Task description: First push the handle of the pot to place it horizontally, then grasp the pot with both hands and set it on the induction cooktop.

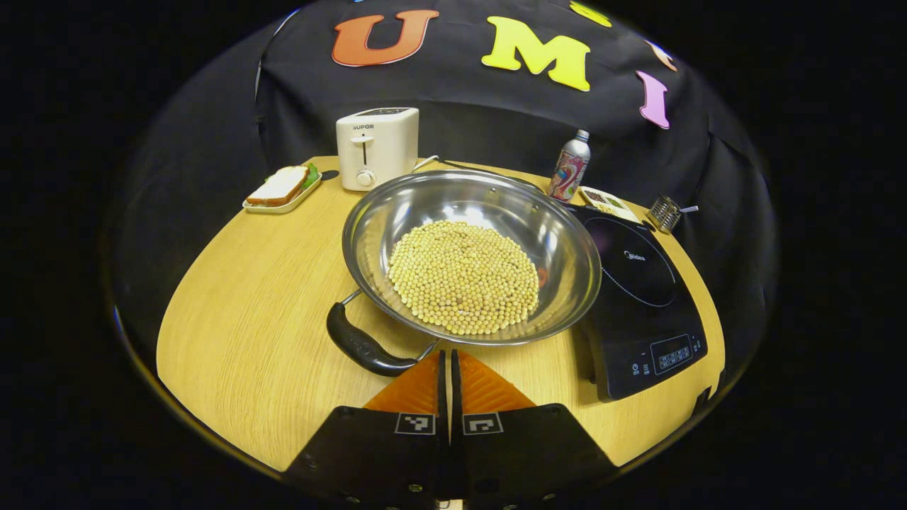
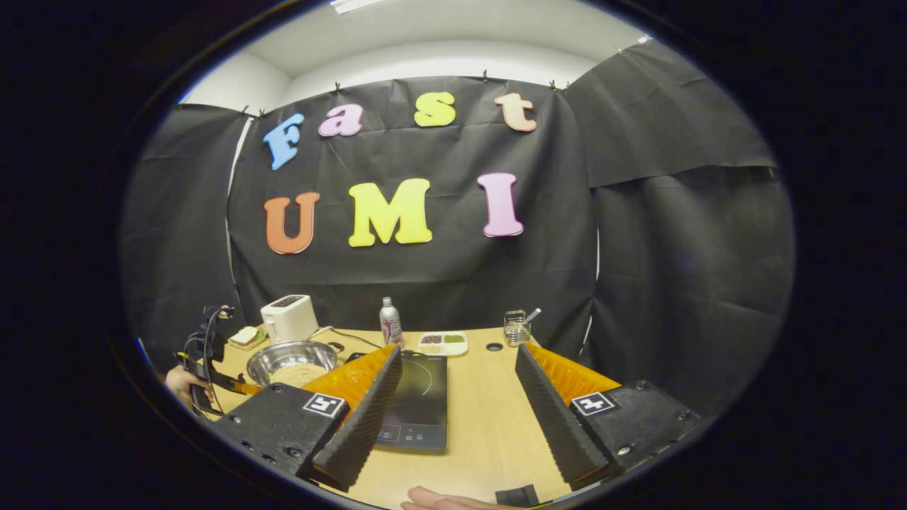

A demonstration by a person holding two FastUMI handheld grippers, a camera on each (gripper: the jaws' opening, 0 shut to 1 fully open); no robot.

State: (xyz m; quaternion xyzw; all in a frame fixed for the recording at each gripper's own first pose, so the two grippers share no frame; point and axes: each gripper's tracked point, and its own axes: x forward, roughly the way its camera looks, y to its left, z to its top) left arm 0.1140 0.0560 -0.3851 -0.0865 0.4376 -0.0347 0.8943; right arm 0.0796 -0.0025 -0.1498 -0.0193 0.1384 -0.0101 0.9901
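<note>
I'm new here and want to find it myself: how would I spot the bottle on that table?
Start at the round wooden table and find the black cooktop beside the steel pot. Behind the cooktop, by a small snack tray, stands the bottle. It's the only slim upright thing there, silver-capped with a colourful wrap.

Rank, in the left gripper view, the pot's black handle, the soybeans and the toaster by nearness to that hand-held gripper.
1. black handle, just ahead-left of the left hand-held gripper.
2. soybeans, in the pot, mid-table.
3. toaster, at the far edge.
</note>
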